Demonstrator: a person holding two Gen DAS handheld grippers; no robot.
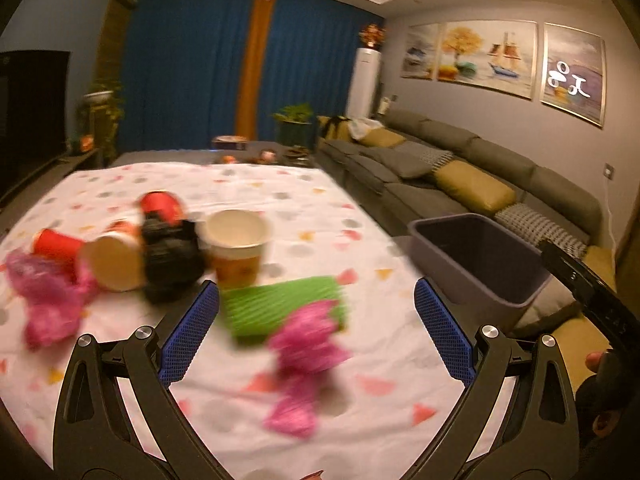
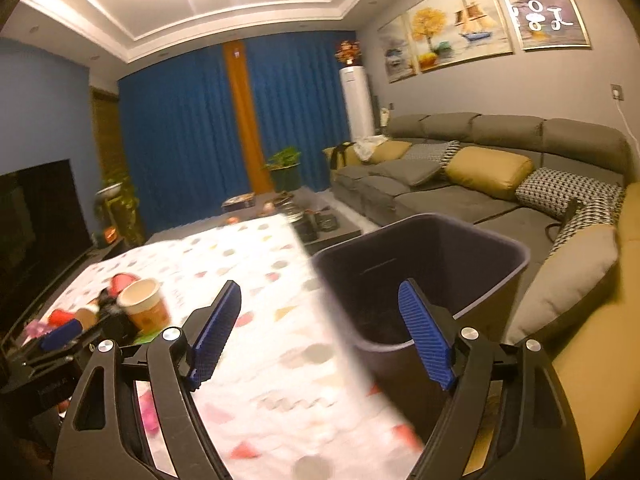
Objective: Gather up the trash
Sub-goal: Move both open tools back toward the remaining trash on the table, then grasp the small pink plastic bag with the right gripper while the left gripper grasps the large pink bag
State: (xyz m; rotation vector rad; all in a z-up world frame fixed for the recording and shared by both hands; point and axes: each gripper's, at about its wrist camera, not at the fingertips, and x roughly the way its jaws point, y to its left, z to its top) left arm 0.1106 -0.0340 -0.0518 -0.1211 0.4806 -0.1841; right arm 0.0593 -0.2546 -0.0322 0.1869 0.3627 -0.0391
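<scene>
Trash lies blurred on a table under a white patterned cloth (image 1: pixel 280 196). There is a pink crumpled plastic piece (image 1: pixel 308 344), a green ribbed piece (image 1: pixel 280 304), an upright paper cup (image 1: pixel 238 244), a black crumpled lump (image 1: pixel 172 260), a cup on its side (image 1: pixel 114 262), red cups (image 1: pixel 56 244) and more pink plastic (image 1: pixel 48 300). My left gripper (image 1: pixel 316 292) hovers open over the green and pink pieces, gripping nothing. A grey bin (image 2: pixel 460 240) stands off the table's right edge. My right gripper (image 2: pixel 320 286) is open and empty at the bin's near rim.
A long grey sofa (image 2: pixel 440 196) with yellow and patterned cushions runs behind and right of the bin (image 1: pixel 480 256). A dark TV (image 2: pixel 36 216) stands at the left. A low dark table (image 2: pixel 304 216) with small items lies beyond the cloth. A hand (image 1: pixel 600 380) shows at the left wrist view's right edge.
</scene>
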